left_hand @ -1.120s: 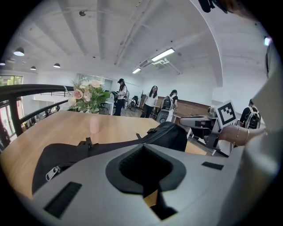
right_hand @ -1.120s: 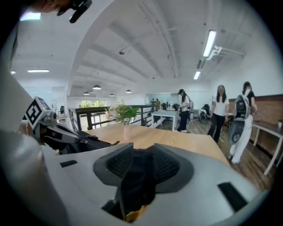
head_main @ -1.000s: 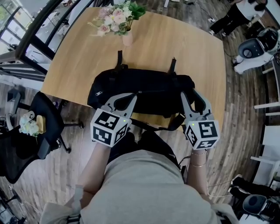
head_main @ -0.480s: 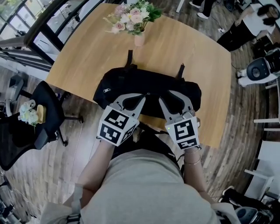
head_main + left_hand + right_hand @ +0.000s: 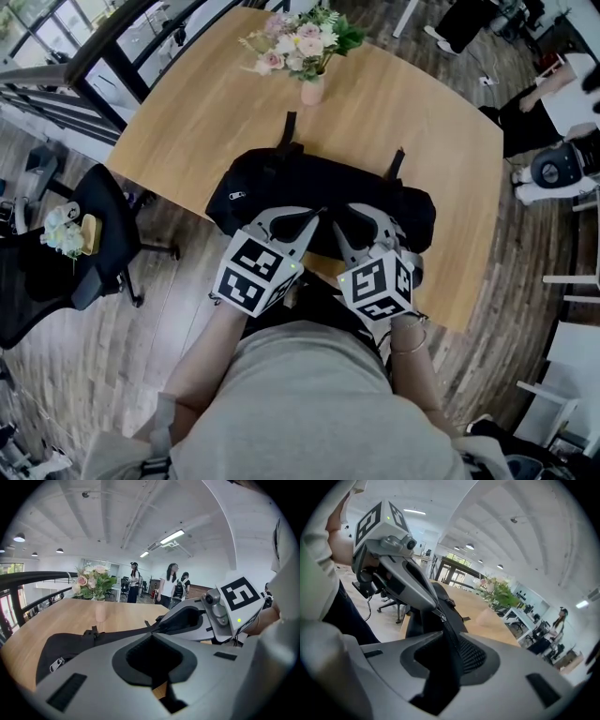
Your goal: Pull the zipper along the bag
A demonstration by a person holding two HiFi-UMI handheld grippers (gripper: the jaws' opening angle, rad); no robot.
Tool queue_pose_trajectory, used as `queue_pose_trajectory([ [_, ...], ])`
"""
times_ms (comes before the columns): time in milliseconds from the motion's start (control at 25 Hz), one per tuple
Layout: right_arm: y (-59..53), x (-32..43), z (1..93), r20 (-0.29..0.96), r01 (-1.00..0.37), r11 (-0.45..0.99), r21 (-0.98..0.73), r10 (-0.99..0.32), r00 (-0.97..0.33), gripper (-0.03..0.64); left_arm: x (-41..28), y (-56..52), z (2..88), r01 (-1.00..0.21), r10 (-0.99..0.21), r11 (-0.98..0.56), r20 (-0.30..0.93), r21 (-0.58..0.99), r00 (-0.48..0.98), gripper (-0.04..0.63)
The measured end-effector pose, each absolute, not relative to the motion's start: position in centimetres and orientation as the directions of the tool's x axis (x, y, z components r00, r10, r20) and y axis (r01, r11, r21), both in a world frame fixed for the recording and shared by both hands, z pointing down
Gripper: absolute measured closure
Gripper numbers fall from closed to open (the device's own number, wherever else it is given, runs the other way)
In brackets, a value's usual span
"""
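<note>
A black bag (image 5: 253,187) lies across the near side of the wooden table (image 5: 187,112). My left gripper (image 5: 321,214) rests on the middle of its top seam, fingers drawn together and shut on the fabric by the zipper. In the right gripper view its tip (image 5: 433,606) sits just above the small silver zipper pull (image 5: 437,616). My right gripper (image 5: 364,217) is close beside it on the right. Its jaws have just been closing. The bag's zipper ridge (image 5: 449,634) runs between them, with a gap still showing beside one pad.
A pink vase of flowers (image 5: 311,90) stands on the table behind the bag. Two bag straps (image 5: 286,131) stick out toward it. A black office chair (image 5: 94,225) is at the left. People and a white machine (image 5: 562,169) are at the far right.
My right gripper has moved left along the bag, from its right end to just beside the left gripper, and rolled. The left gripper has stayed on the seam.
</note>
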State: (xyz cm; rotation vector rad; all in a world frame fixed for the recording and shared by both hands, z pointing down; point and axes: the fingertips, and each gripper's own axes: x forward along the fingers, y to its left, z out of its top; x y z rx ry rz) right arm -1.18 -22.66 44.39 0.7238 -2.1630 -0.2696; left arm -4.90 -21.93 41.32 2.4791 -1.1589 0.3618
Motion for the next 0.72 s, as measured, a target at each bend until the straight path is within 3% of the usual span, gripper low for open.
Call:
queue_pose_trajectory([
  [200, -22.1, -1.2, 45.0, 0.675, -0.379, 0.852, 0.362, -0.520, -0.523, 0.566, -4.9, -21.8, 41.7, -0.776, -0.671, -0.596, 0.403, 0.206, 0.622, 0.578],
  [720, -22.6, -0.9, 44.2, 0.642, -0.465, 0.827, 0.315, -0.547, -0.538, 0.584, -7.6, -22.2, 41.8, -0.812, -0.706, -0.550, 0.411, 0.194, 0.576, 0.577],
])
